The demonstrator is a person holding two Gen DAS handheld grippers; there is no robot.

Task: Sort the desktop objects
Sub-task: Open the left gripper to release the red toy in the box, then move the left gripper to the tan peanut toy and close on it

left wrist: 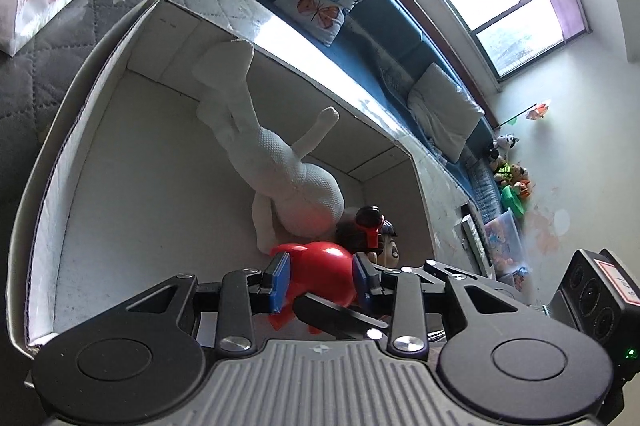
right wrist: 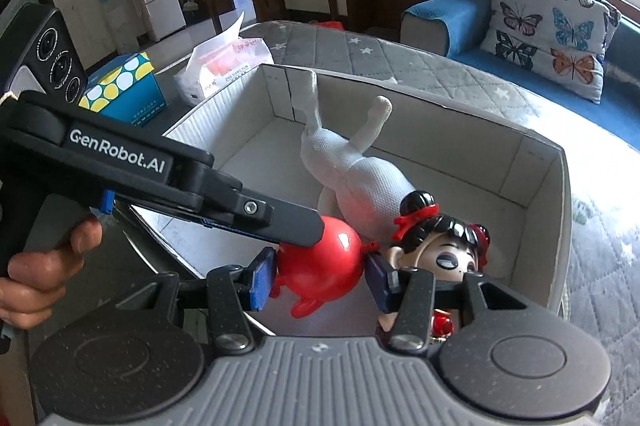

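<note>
Red toy [right wrist: 320, 262] sits at the near end of the cardboard box [right wrist: 540, 162], beside the doll [right wrist: 440, 246] and white plush [right wrist: 360, 166]. Both grippers bracket it: right gripper [right wrist: 320, 280] pads apparently touching its sides, left gripper [left wrist: 320, 276] likewise. Firm grasp: cannot tell.

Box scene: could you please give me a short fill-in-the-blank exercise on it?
1. The plush toy in the cardboard box is ___ in colour.
2. The doll between the left gripper's jaws has a ___ body.
3. The pillow is printed with ___.
Missing words: white; red; butterflies.
</note>
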